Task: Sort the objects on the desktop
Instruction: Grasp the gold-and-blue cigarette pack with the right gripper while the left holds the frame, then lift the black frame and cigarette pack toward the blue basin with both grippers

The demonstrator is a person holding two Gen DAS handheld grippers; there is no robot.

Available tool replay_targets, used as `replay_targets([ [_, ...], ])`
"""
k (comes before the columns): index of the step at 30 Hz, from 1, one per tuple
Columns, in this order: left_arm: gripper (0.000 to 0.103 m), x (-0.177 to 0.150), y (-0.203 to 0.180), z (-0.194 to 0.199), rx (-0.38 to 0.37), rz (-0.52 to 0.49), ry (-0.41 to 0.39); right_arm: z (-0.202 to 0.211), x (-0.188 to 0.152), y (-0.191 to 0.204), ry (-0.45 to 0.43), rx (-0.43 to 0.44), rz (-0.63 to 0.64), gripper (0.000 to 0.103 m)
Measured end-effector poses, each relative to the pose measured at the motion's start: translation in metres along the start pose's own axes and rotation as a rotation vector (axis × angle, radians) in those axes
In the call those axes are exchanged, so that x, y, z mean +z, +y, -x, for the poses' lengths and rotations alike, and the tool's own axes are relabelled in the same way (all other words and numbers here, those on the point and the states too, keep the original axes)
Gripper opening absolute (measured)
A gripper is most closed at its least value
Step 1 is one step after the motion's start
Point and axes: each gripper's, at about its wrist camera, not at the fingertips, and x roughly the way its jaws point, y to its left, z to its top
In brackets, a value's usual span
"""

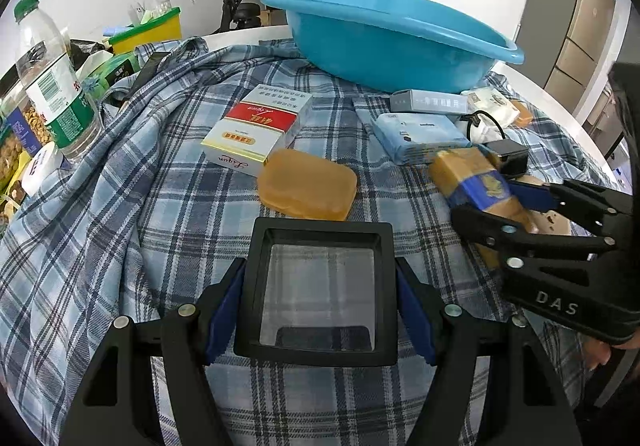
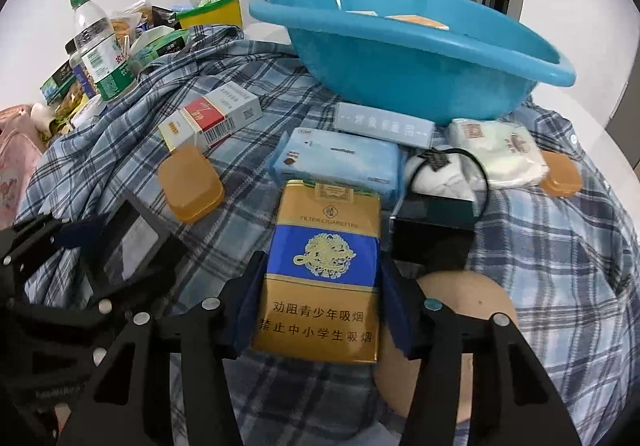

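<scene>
blue pads of the left gripper (image 1: 320, 310) press both sides of a black square frame (image 1: 320, 286) with a clear pane, so the jaws stand about half open around it, clamped on it over the plaid cloth (image 1: 120, 206). just ahead of this gripper lies an amber soap case (image 1: 308, 188), touching a red-and-white carton (image 1: 258, 126) beyond it. further ahead sits the blue basin (image 1: 400, 42). off to its right the right gripper (image 1: 516, 202) comes in from the side, gripping a gold-and-blue cigarette pack (image 1: 472, 178).

the right wrist view shows that pack (image 2: 324, 270) face on, upright between the right gripper (image 2: 324, 310) pads, which close on its two edges at a fairly narrow opening. ahead of it lie a pale blue tissue pack (image 2: 336, 162) and a grey box (image 2: 384, 124), the box touching the basin (image 2: 400, 74). only this view looks into the basin, where flat pale and orange pieces (image 2: 400, 19) show above the rim. it also shows a black box (image 2: 432, 234) just right of the pack, a second amber case (image 2: 562, 174) far right, and the left gripper (image 2: 60, 246) with the frame (image 2: 132, 238) at the left edge.

the left view alone shows the pane's see-through middle. a water bottle (image 1: 52, 82) stands far left of the left gripper.
</scene>
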Motion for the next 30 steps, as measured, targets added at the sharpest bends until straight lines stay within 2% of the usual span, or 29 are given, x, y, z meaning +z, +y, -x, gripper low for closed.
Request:
replay_targets([
  [3, 0.073, 0.0, 0.0, -0.001, 0.0, 0.001, 0.002, 0.005, -0.005, 0.009, -0.015, -0.128, 0.083, 0.053],
  [4, 0.073, 0.0, 0.0, -0.001, 0.0, 0.003, 0.004, 0.007, -0.007, 0.014, -0.024, -0.146, 0.119, 0.053],
  [7, 0.073, -0.001, 0.001, -0.001, 0.001, 0.006, 0.012, -0.004, -0.005, 0.015, 0.021, -0.038, 0.088, 0.054],
  [13, 0.073, 0.0, -0.002, -0.002, 0.0, 0.001, 0.009, -0.006, -0.002, 0.003, 0.01, -0.023, 0.018, 0.057],
  [15, 0.073, 0.0, -0.003, -0.002, -0.002, 0.003, 0.01, -0.005, -0.003, 0.005, 0.005, -0.022, 0.019, 0.052],
  [19, 0.073, 0.0, -0.006, 0.0, -0.004, 0.002, 0.002, 0.001, -0.005, 0.006, -0.031, -0.011, 0.017, 0.05],
  [21, 0.073, 0.001, -0.005, 0.002, -0.003, 0.011, -0.012, 0.007, -0.001, 0.005, -0.066, -0.031, 0.011, 0.05],
  [24, 0.073, 0.003, -0.005, 0.012, -0.023, 0.028, -0.075, 0.023, 0.001, 0.0, -0.127, -0.071, 0.009, 0.051],
  [27, 0.073, 0.007, -0.013, 0.021, -0.011, 0.015, -0.129, 0.037, 0.002, -0.008, -0.173, -0.104, -0.007, 0.051],
  [30, 0.073, 0.011, -0.022, 0.025, -0.012, -0.001, -0.15, 0.05, 0.002, -0.019, -0.207, -0.142, -0.016, 0.051],
])
